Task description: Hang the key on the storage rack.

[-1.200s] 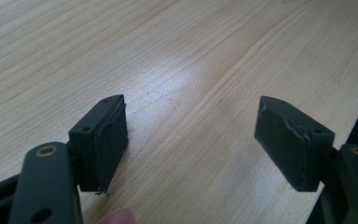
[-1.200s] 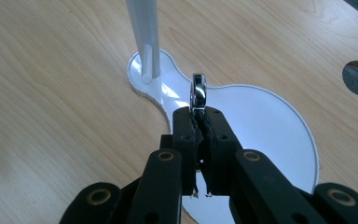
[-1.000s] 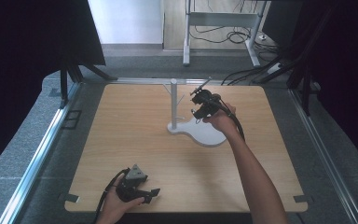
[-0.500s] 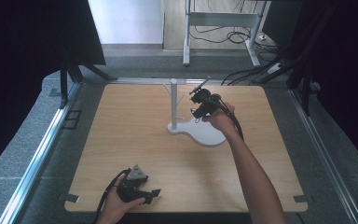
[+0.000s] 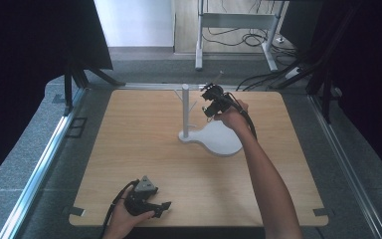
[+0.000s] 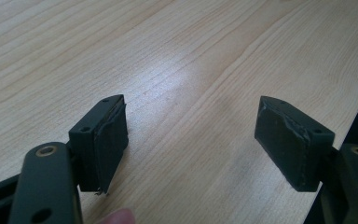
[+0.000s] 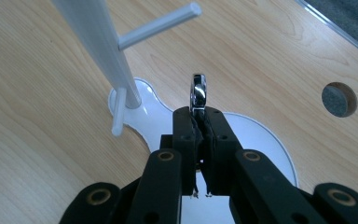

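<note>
The right gripper (image 7: 199, 122) is clamping a small shiny metal ring (image 7: 198, 91), its jaws pressed together on the ring's lower part so that the ring is standing edge-on above the tips. Just beyond and to the left in the right gripper view, the white stand (image 7: 95, 44) is rising at a slant from its flat white base (image 7: 261, 135), and a peg (image 7: 161, 24) is sticking out from the pole toward the upper right, its free end lying up and left of the ring. By my judgement the ring's opening will have to face that peg tip along the peg's long axis before it can slide on. In the high view the right arm is reaching far across the table (image 5: 129, 149), holding the gripper beside the top of the pole. The left gripper (image 5: 146, 199) is resting near the table's near edge with its jaws standing wide apart over bare wood, well away from the stand.
</note>
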{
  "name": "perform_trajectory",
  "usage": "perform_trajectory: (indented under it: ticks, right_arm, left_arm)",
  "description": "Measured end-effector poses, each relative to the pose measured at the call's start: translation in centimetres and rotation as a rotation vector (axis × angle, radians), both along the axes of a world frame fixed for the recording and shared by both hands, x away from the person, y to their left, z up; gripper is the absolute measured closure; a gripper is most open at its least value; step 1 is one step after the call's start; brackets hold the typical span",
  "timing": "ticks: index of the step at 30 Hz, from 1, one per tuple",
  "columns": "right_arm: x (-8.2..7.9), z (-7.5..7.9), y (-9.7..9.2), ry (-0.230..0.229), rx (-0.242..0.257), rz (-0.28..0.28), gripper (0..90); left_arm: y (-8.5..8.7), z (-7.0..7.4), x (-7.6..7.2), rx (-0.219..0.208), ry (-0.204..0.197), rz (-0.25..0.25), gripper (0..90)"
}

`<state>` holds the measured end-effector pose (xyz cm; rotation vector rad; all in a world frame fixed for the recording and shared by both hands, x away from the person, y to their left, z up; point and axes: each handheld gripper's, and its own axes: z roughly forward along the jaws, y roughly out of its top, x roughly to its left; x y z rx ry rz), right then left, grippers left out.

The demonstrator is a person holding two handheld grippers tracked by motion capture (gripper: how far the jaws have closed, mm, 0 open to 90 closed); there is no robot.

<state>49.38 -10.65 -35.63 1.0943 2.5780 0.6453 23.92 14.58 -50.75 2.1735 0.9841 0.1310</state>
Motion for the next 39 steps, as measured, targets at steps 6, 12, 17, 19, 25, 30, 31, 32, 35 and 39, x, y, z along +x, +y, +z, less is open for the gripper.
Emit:
perform_trajectory:
  ticks: [6, 12, 17, 19, 25, 30, 31, 32, 35, 39]
  right_arm:
    - [0.6, -0.2, 0.4, 0.01, 0.002, -0.001, 84.6]
    - [1.3, -0.3, 0.7, 0.01, 0.008, -0.008, 84.7]
    - [1.8, 0.0, 0.8, 0.007, 0.031, -0.011, 84.7]
    - [2.0, 0.0, 0.8, 0.007, 0.027, -0.013, 84.7]
    - [2.7, 0.8, 1.6, -0.004, 0.01, -0.018, 84.6]
    - [2.9, 0.8, 2.6, -0.007, -0.006, -0.008, 84.6]
    - [2.9, 0.8, 2.6, -0.007, -0.006, -0.008, 84.6]
    - [2.9, 0.8, 2.7, -0.007, -0.007, -0.005, 84.6]
    - [2.7, 0.7, 2.9, -0.011, -0.017, -0.004, 84.5]
    - [2.5, 0.9, 3.0, -0.016, -0.017, -0.002, 84.5]
  left_arm:
    - [0.1, 0.0, 0.0, -0.001, -0.001, 0.003, 26.0]
    - [0.0, 0.0, 0.0, 0.0, 0.001, 0.001, 26.0]
    - [0.1, 0.0, 0.0, -0.001, 0.002, 0.0, 26.0]
    - [0.0, 0.0, 0.0, 0.0, 0.003, -0.001, 26.0]
    - [0.0, -0.1, 0.1, 0.003, 0.006, -0.002, 26.0]
    - [0.1, -0.1, 0.0, -0.002, 0.007, 0.004, 26.0]
    - [0.1, -0.1, 0.0, -0.002, 0.007, 0.004, 26.0]
    - [0.1, -0.1, 0.0, -0.002, 0.007, 0.003, 26.0]
    - [0.1, -0.1, 0.1, -0.002, 0.008, 0.003, 26.0]
    - [0.0, -0.2, 0.1, 0.004, 0.01, -0.002, 26.0]
